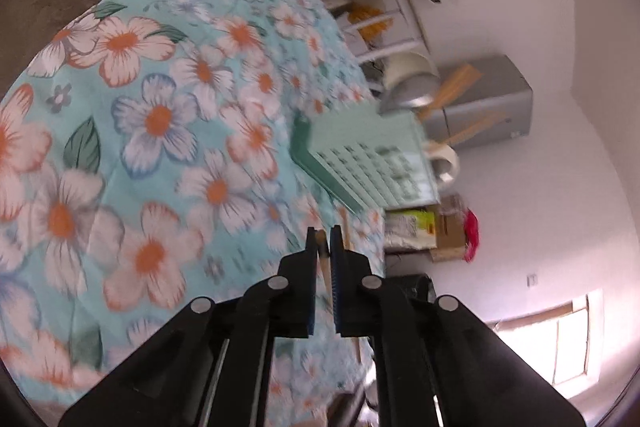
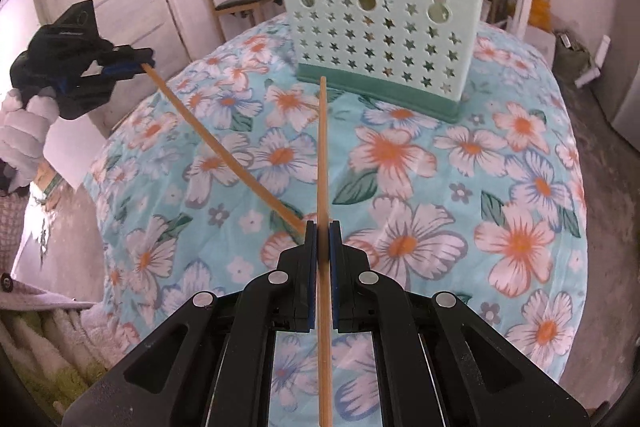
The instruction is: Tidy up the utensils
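Holding one chopstick (image 2: 322, 163) clamped in your right gripper (image 2: 322, 229) | left gripper (image 2: 132, 61) clenched on another chopstick (image 2: 224, 147) | holder (image 2: 380, 39) at tablecloth's (image 2: 500, 187) far edge, some chopsticks already inside | both yours left to drop in.

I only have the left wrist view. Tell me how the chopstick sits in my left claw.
Observer: In the right wrist view the left claw grips the left chopstick at its very end. The rest slants down towards the tablecloth.
Operator: Report the right claw.
Observer: The right claw is shut on a second chopstick, which points at the utensil holder.
Operator: Say where my chopstick's free end is.
Observer: It ends right beside the right claw's fingertips. I cannot tell whether they touch.
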### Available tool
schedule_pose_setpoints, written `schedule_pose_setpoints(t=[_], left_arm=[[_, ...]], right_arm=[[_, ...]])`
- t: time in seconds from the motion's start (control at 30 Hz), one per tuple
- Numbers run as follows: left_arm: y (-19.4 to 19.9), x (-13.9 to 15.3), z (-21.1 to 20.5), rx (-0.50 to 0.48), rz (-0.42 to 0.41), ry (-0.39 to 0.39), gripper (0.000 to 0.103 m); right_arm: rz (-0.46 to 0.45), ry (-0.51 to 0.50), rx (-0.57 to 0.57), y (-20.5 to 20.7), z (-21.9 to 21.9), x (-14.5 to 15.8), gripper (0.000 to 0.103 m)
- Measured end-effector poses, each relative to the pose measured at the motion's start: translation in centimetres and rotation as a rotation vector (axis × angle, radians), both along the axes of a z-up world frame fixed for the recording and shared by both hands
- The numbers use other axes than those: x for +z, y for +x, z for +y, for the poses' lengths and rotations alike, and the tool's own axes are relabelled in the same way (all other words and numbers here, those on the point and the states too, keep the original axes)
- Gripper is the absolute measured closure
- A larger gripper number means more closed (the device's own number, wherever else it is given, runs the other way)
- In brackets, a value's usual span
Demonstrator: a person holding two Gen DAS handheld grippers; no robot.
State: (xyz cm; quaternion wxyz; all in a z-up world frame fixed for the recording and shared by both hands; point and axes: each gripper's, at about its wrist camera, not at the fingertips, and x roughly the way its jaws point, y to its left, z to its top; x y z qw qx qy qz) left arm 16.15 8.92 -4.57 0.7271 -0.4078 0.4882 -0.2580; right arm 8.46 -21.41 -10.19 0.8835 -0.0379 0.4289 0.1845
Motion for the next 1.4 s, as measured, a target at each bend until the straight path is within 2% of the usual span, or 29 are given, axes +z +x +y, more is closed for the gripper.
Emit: schedule_pose_setpoints(t=[0.07,0.1,0.17,0.23,0.33,0.4,0.5,0.6,0.67,0.8,0.97,1.1,1.4], left_arm=[[0.6,-1.3,0.0,0.041,0.008,0.024,0.089],[0.7,-1.7,0.1,0.053,0.012,0.016,0.079],[0.6,-2.4,0.5,0.081,0.014,-0.001,0.071],[0.3,-2.6,0.8,0.103,0.001,-0.004,0.055],[-0.7,-2.0,1.5,0.167,-0.040,0.005,0.044],[-1.4,-1.6,1.9,0.200,-0.068,0.023,0.040],[-2.1,-1.3,1.7,0.200,-0.087,0.070,0.040],[-2.7,-1.7,0.5,0.141,-0.064,0.110,0.040],[-2.6,-2.5,-0.4,0.113,-0.034,0.095,0.041],[-1.5,-4.6,-1.4,0.114,0.063,0.030,0.043],[0.0,-5.8,-1.9,0.164,0.124,0.010,0.051],[0.6,-6.7,-1.5,0.216,0.177,0.010,0.068],[0.9,-7.0,-1.8,0.279,0.228,0.055,0.088]], right_arm=[[0.003,-0.003,-0.004,0.5,0.0,-0.3,0.099],[0.004,-0.004,-0.004,0.8,0.3,-0.5,0.099],[0.001,-0.029,-0.001,1.0,0.2,-0.7,0.099],[0.000,-0.054,0.009,1.1,0.1,-0.8,0.099],[0.010,-0.068,0.019,1.8,-0.2,-1.3,0.099],[0.024,-0.064,0.020,2.3,-0.3,-1.8,0.099],[0.040,-0.050,0.027,2.5,-0.6,-2.2,0.097],[0.047,-0.030,0.033,2.4,-1.0,-1.9,0.089],[0.048,-0.008,0.025,2.3,-1.5,-1.5,0.081],[0.039,0.051,-0.006,2.6,-2.9,-0.2,0.080],[0.005,0.087,-0.033,2.6,-3.8,1.3,0.079],[-0.014,0.104,-0.042,3.5,-3.7,1.8,0.079],[0.015,0.097,0.003,8.6,-1.1,1.3,0.079]])
